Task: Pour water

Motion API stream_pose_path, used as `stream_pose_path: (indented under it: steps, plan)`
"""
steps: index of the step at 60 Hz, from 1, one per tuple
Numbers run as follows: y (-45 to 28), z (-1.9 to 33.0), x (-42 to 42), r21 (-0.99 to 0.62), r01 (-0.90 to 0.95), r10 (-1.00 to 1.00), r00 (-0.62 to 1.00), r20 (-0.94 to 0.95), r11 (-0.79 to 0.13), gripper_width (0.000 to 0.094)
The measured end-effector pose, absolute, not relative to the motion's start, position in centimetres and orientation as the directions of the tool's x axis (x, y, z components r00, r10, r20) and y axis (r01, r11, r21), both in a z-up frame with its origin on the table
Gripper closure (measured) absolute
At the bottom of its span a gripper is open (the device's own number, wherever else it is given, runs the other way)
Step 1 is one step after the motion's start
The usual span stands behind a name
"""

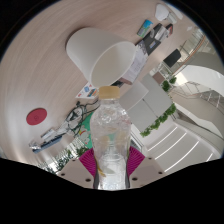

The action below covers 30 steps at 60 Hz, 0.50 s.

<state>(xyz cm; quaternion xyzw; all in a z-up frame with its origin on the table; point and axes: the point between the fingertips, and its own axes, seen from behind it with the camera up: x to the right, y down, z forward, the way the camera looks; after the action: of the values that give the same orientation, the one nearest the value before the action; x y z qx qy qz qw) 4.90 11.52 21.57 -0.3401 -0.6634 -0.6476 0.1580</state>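
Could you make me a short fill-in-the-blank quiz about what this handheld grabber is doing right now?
1. The gripper is shut on a clear plastic ____.
2. The bottle has its mouth at the rim of a white ____.
3. The cup is tilted, not ____.
4. The bottle's neck ring is coloured ____.

Missing words: bottle; cup; upright; yellow

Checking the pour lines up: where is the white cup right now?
In the gripper view, the white plastic cup sits just beyond the mouth of the clear plastic water bottle held between the tool's fingers.
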Motion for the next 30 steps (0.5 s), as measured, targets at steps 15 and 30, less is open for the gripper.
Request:
stream_pose_path:
  steps: [15, 30]
  plan:
    - [12.9, 23.3, 4.0, 0.658, 0.751, 0.282, -0.623, 0.73, -0.044, 0.0606]
    - [12.5, 31.6, 3.7, -0.554, 0.83, -0.014, 0.554, 0.832, -0.069, 0.0561]
